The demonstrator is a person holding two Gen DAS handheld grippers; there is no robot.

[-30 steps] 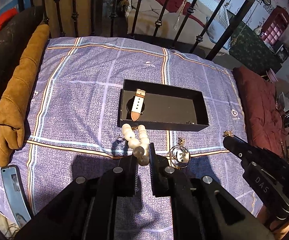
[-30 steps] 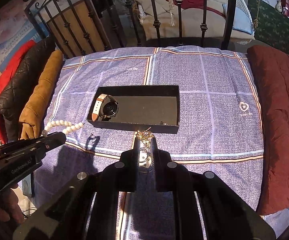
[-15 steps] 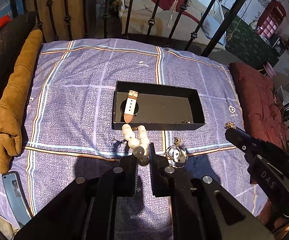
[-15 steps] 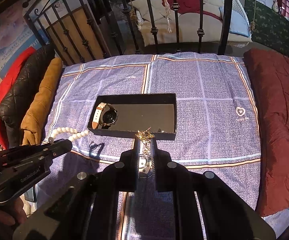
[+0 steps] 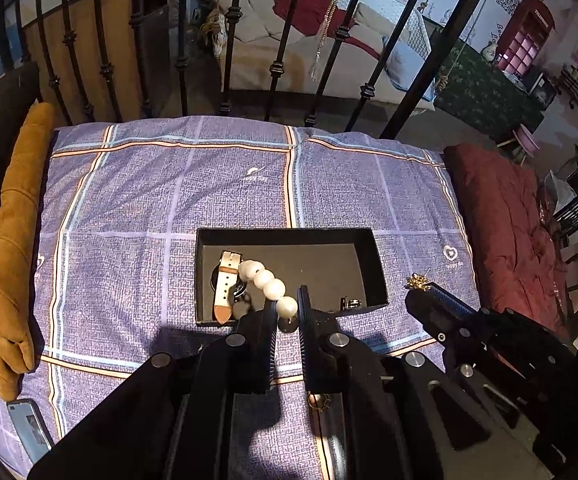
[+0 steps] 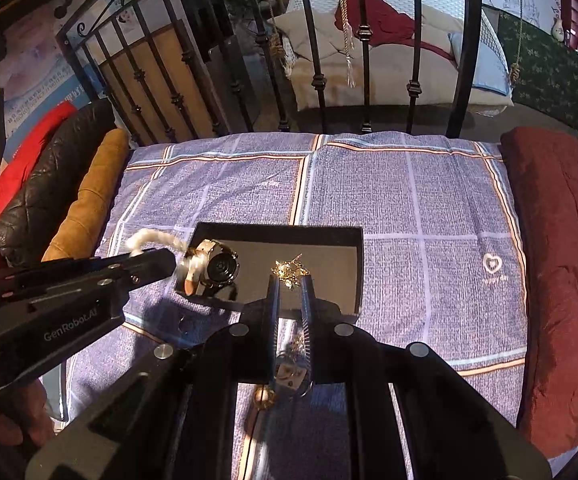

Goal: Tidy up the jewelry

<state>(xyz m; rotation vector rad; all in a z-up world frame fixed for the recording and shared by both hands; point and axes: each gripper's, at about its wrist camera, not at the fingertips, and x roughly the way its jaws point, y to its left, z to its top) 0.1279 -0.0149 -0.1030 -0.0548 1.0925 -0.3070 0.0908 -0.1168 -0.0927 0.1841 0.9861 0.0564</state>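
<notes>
A black open box [image 5: 363, 240] lies on the purple checked bedspread, with a white-strapped watch [image 5: 225, 284] at its left end and a small ring [image 5: 351, 303] near its front right. My left gripper [image 5: 287, 304] is shut on a white bead bracelet [image 5: 265, 278], held over the box's front edge. My right gripper [image 6: 290, 282] is shut on a gold chain piece [image 6: 290, 271], with its pendant [image 6: 291, 368] hanging between the fingers, just above the box [image 6: 349, 236]. The watch [image 6: 219, 268] and left gripper [image 6: 157, 264] show in the right wrist view.
A tan cushion [image 5: 13, 240] and black jacket [image 6: 49, 196] line the left side. A maroon quilt [image 5: 509, 232] lies at the right. A black iron bed rail [image 5: 273, 68] stands behind. A phone [image 5: 29, 424] lies at the front left.
Both grippers rose and moved forward toward the box. The bead bracelet was lifted off the bedspread and now hangs over the box. The gold chain piece was lifted too.
</notes>
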